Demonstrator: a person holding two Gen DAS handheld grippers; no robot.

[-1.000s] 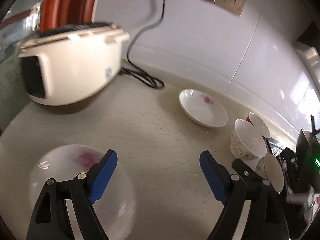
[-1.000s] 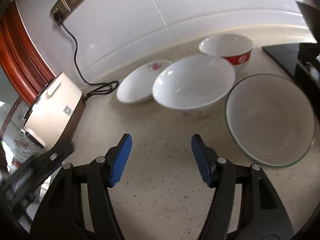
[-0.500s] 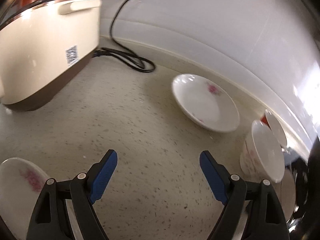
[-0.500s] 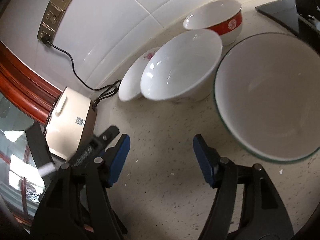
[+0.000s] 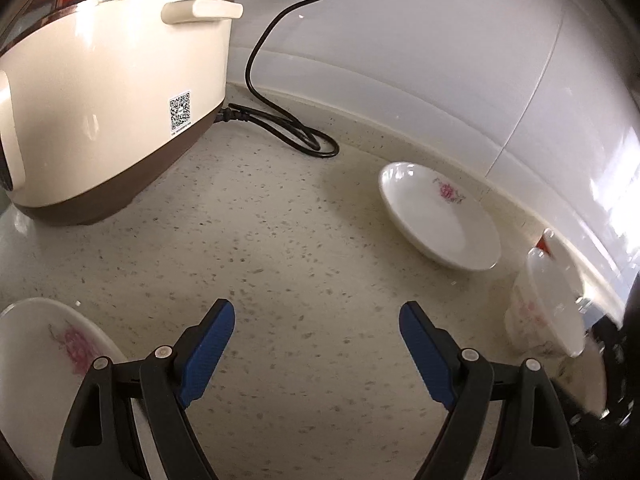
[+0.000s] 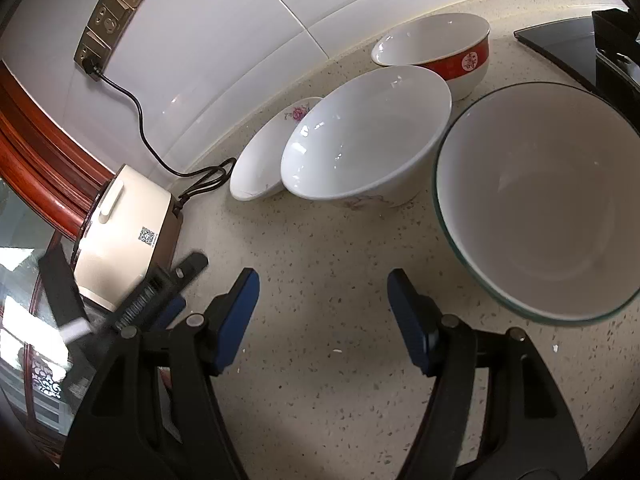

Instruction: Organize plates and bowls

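Note:
My left gripper [image 5: 316, 344] is open and empty over the speckled counter. A white plate with a pink flower [image 5: 440, 216] lies ahead to the right near the wall. A second flowered plate [image 5: 48, 344] lies at the lower left beside my left finger. A white flowered bowl [image 5: 548, 308] stands at the right. My right gripper [image 6: 322, 312] is open and empty. Ahead of it stand a white bowl [image 6: 368, 136], a red-banded bowl [image 6: 440, 48] behind it, a green-rimmed bowl [image 6: 544, 200] at the right, and the flowered plate [image 6: 264, 156].
A cream rice cooker [image 5: 108, 96] stands at the left with its black cord [image 5: 288, 128] running up the tiled wall to a socket strip [image 6: 116, 12]. A black cooktop [image 6: 580, 40] lies at the far right. The left gripper's body [image 6: 132, 300] shows in the right wrist view.
My left gripper has swung back left, bringing the rice cooker and near plate further into view. My right gripper has shifted slightly, so the bowls sit a little lower and farther.

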